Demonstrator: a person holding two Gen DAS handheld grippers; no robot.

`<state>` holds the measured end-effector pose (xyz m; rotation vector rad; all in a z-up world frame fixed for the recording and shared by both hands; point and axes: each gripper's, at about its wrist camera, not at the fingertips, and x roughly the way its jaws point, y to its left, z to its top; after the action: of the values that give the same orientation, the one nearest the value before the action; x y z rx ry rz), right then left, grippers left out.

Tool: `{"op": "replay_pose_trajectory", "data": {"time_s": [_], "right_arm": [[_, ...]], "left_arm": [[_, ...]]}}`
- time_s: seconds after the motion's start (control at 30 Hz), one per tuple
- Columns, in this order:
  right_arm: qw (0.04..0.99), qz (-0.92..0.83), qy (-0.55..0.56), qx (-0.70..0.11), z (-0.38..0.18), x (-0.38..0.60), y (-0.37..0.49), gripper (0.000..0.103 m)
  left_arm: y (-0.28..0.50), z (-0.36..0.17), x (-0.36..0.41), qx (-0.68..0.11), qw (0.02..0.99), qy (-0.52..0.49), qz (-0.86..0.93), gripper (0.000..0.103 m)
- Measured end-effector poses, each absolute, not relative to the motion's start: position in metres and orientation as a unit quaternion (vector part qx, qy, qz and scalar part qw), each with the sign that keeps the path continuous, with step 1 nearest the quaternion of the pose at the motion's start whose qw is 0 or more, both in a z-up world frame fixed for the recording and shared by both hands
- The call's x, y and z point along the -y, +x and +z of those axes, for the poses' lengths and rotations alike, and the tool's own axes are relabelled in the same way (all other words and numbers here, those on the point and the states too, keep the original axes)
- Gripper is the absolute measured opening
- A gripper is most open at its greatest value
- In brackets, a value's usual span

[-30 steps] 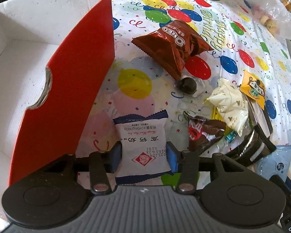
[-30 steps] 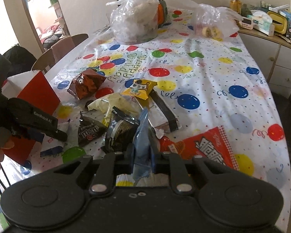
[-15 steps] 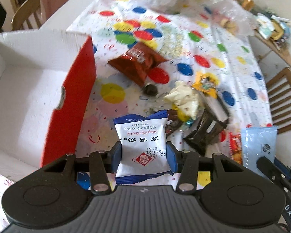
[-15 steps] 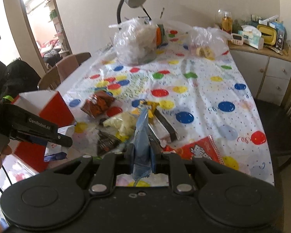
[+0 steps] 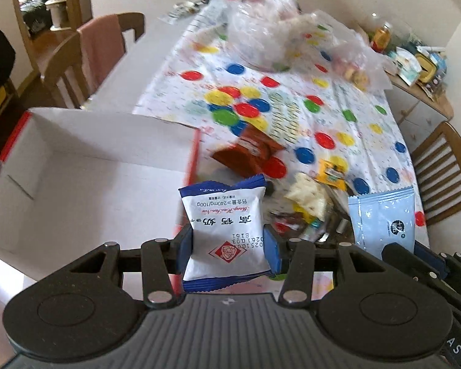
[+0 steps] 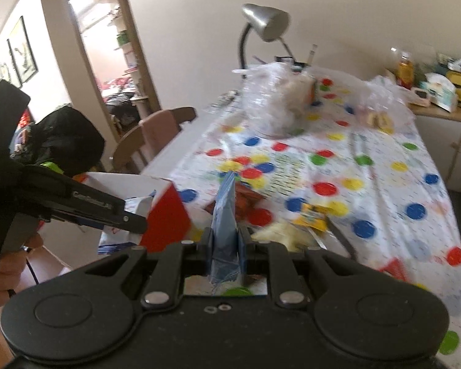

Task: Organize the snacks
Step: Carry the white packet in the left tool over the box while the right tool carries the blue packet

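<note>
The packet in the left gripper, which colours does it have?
The packet is white with dark blue edges and a red diamond logo; the left wrist view shows it best.

desk lamp [image 6: 265,26] at far table end | wooden chair [image 5: 442,172] beside table | sideboard [image 6: 439,129] holding clutter

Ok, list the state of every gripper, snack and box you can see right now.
left gripper: shut on the white and blue milk snack packet, held upright.
right gripper: shut on the light blue packet, seen edge-on.
red and white box: open, nothing visible inside.
brown Oreo bag: lying on the tablecloth, sealed.
yellow packet: lying on the tablecloth.
</note>
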<state>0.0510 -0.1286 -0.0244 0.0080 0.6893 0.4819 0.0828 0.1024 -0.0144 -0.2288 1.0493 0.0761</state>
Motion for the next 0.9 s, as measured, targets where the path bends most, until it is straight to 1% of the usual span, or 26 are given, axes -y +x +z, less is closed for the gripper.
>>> {"op": "replay_pose_trajectory", "data": {"time_s": [0.23, 0.5, 0.7, 0.9], "right_arm": [[0.904, 0.263, 0.009, -0.338, -0.025, 0.072, 0.056, 0.014], [0.891, 0.279, 0.007, -0.359, -0.040, 0.013, 0.064, 0.014], [0.881, 0.288, 0.001, -0.376, -0.056, -0.030, 0.071, 0.014], [0.868, 0.295, -0.015, -0.399, -0.077, -0.071, 0.076, 0.014]], "left_arm": [[0.075, -0.012, -0.156, -0.498, 0.859, -0.105, 0.059, 0.047], [0.071, -0.015, -0.214, -0.501, 0.857, -0.099, 0.077, 0.047], [0.074, -0.030, -0.256, -0.511, 0.850, -0.091, 0.094, 0.047], [0.074, -0.055, -0.287, -0.531, 0.836, -0.084, 0.107, 0.047]]}}
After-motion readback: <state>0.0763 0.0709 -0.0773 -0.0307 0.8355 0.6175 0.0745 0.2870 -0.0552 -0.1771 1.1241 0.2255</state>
